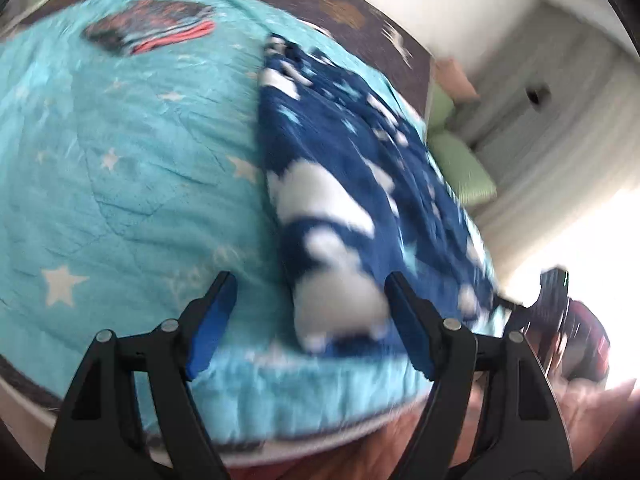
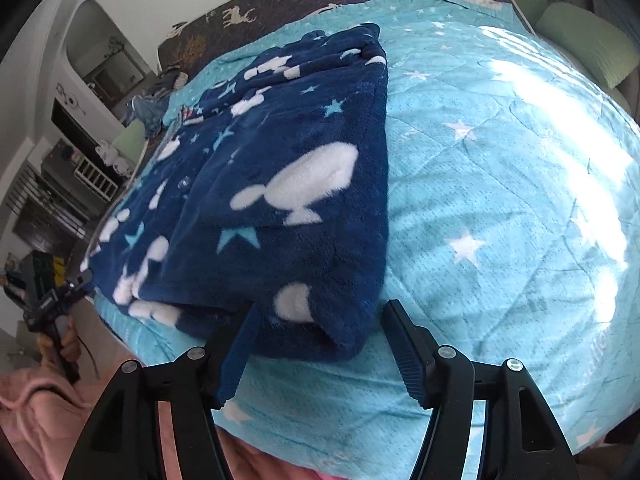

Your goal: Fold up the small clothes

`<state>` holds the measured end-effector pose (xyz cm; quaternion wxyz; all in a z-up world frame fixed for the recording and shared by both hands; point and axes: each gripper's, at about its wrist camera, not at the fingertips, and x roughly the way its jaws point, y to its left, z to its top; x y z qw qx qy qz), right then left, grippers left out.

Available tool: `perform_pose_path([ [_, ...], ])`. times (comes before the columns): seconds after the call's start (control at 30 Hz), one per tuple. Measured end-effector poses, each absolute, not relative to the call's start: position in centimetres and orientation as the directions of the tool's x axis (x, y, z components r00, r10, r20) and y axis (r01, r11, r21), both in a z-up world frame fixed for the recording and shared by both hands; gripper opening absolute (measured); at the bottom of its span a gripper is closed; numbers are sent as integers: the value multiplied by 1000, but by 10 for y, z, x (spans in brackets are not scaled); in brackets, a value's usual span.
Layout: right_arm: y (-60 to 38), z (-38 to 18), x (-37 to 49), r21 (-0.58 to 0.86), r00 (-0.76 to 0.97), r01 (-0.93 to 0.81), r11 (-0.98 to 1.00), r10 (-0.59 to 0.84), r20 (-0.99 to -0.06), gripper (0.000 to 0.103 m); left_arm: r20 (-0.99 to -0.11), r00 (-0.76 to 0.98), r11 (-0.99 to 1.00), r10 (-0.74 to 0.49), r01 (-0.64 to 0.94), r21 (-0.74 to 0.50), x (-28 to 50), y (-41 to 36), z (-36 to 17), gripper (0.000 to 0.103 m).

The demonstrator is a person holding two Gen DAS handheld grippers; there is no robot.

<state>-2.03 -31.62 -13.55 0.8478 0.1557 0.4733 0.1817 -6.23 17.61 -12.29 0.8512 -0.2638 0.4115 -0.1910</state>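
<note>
A dark blue fleece garment [image 2: 280, 184] with white shapes and pale blue stars lies folded on a turquoise star-print quilt [image 2: 500, 200]. In the right wrist view my right gripper [image 2: 324, 306] stands open at the garment's near corner, which sits between the fingers without being pinched. In the blurred left wrist view the garment [image 1: 352, 168] runs away from me as a long fold. My left gripper [image 1: 310, 284] is open around its near white-patched end. The other gripper shows at each view's edge: the right gripper [image 1: 552, 288] and the left gripper [image 2: 60, 292].
The quilt [image 1: 120, 160] covers a bed with a dark deer-print sheet [image 2: 240, 16] at the far edge. Green pillows [image 2: 588, 44] lie at the head. More clothes [image 2: 148, 112] sit at the far left corner. Shelves and white cabinets line the wall. A pink sleeve [image 2: 36, 404] is at lower left.
</note>
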Motion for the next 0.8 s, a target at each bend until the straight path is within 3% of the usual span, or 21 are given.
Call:
perform_pose_path([
  [0.07, -313, -138, -10, 506, 464, -144, 850, 510, -724, 70, -595, 588, 768, -548, 73, -636, -54, 177, -127, 76],
  [0.1, -312, -141, -6, 506, 452, -123, 854, 502, -737, 70, -600, 594, 778, -536, 74, -624, -54, 176, -126, 65],
  [0.13, -310, -145, -1, 499, 438, -102, 860, 489, -754, 67, -610, 595, 795, -522, 82, -601, -54, 174, -123, 37],
  [0.17, -310, -146, 1, 491, 440, -87, 867, 476, -762, 60, -624, 578, 802, -527, 96, -589, -54, 171, -122, 21],
  [0.2, -310, -145, 2, 468, 451, -73, 881, 447, -772, 32, -634, 558, 799, -536, 92, -594, -54, 170, -123, 16],
  [0.23, -311, -144, 3, 462, 445, -67, 884, 441, -779, 15, -640, 560, 804, -526, 83, -589, -57, 169, -121, 15],
  [0.43, -311, -122, 1, 507, 470, -79, 858, 480, -740, 13, -655, 602, 868, -456, 138, -478, -55, 155, -83, 14],
  [0.8, -319, -48, 45, 626, 549, -191, 756, 611, -570, 13, -525, 713, 868, -465, 251, -428, 8, 140, -3, 14],
])
